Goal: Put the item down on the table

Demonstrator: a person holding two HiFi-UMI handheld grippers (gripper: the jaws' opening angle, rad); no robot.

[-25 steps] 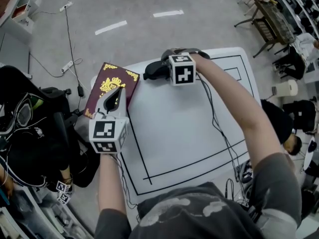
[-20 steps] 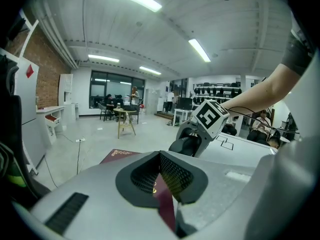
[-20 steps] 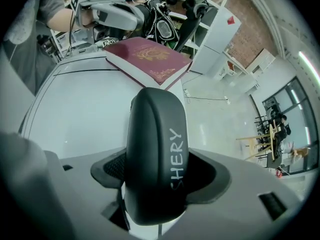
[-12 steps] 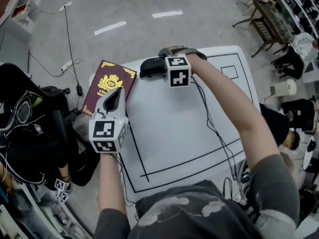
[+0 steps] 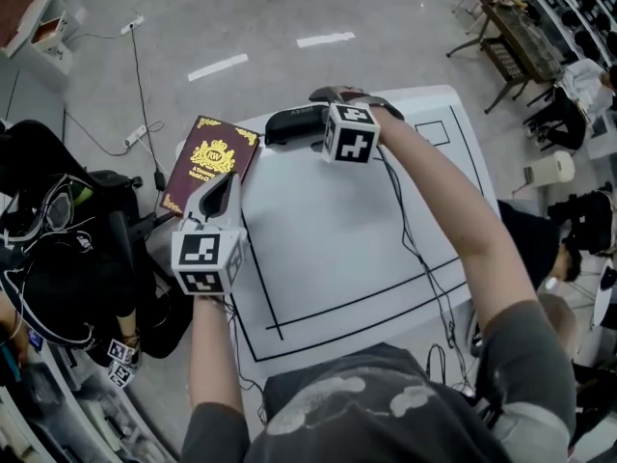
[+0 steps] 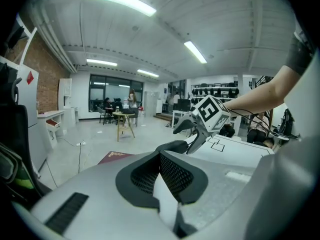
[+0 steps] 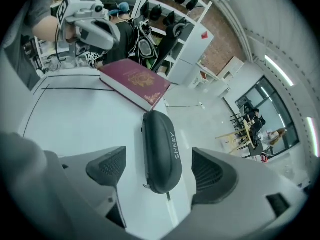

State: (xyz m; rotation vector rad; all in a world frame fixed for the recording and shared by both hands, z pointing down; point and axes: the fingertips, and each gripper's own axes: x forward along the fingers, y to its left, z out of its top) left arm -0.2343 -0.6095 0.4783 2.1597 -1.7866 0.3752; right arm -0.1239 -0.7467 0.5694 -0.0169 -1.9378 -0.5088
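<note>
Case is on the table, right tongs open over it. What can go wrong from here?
1. The right tongs have just been opening, and the black case lies between the jaws, untouched; a skewed withdrawal could clip it.
2. The case lies along the far edge of the table, so a light knock might push it onto the floor.

Table (image 5: 337, 249) middle bare, free pass from 6 o'clock to centre. Black case (image 5: 294, 123) at 12 on far edge, maroon book (image 5: 207, 157) at 10 overhanging left edge, narrow gap between. Right gripper (image 7: 159, 156) above case, jaws just opened wide, case between, untouched. Left gripper (image 5: 222, 186) closed, over book's near edge. Cable (image 5: 416, 249) crosses 3 to 5.
</note>
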